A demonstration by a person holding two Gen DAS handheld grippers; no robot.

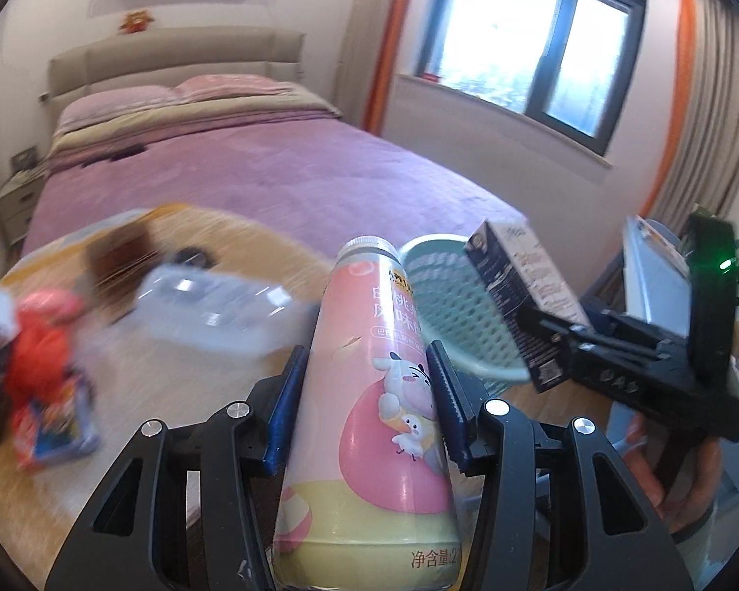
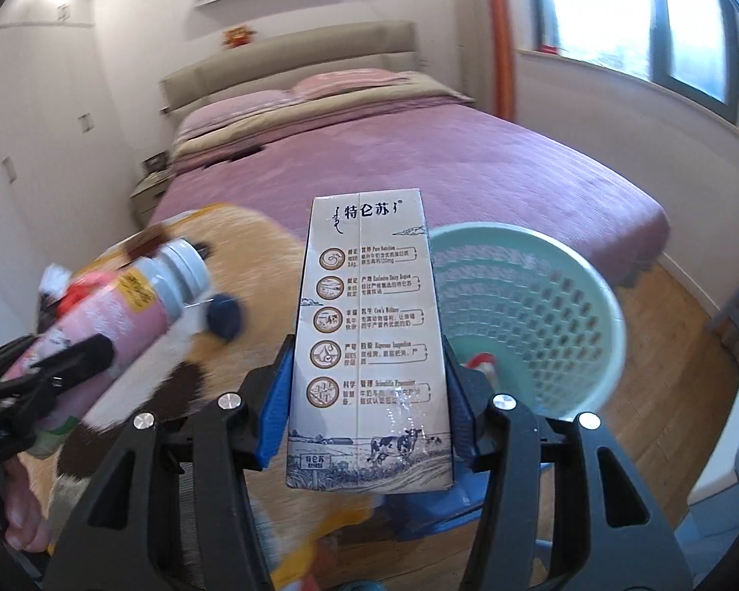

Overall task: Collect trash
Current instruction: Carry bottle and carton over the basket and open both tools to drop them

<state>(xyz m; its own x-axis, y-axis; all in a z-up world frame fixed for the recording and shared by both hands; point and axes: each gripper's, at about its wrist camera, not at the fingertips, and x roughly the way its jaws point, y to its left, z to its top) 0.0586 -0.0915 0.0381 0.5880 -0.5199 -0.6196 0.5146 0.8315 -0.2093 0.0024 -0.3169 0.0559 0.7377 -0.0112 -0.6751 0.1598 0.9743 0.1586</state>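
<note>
My left gripper is shut on a pink and yellow drink bottle with a grey cap, held upright above the table. My right gripper is shut on a beige milk carton, held upright. A pale green perforated trash basket stands on the floor just right of the carton; it also shows in the left wrist view behind the bottle. The right gripper with the carton shows in the left wrist view over the basket's rim. The bottle shows at left in the right wrist view.
A table holds a clear plastic box, a red wrapper pile and a dark packet, all blurred. A bed with a purple cover lies behind. A red item lies in the basket.
</note>
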